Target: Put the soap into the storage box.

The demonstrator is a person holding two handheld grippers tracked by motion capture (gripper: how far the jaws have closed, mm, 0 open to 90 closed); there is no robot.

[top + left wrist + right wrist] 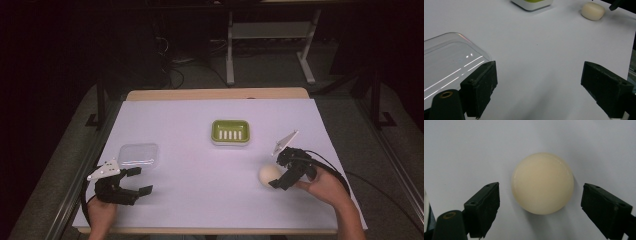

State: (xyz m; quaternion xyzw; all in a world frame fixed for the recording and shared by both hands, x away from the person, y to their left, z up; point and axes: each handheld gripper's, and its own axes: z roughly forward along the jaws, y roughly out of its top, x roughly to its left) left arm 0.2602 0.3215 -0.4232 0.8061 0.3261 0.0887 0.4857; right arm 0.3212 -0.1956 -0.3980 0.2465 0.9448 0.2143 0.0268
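Note:
A cream rounded soap bar (269,174) (543,183) (593,11) lies on the white table sheet (200,165) at the right. My right gripper (281,173) (540,207) is open just behind it, its jaws standing on either side of the bar without touching it. A green and white soap dish (230,132) (533,3) sits near the table's middle. A clear plastic lid (139,154) (446,65) lies at the left. My left gripper (141,181) (539,92) is open near the front left, just beside the lid, with nothing between its jaws.
The sheet's front edge runs close under both hands. Dark floor, cables and a white table frame (270,45) lie beyond the far edge.

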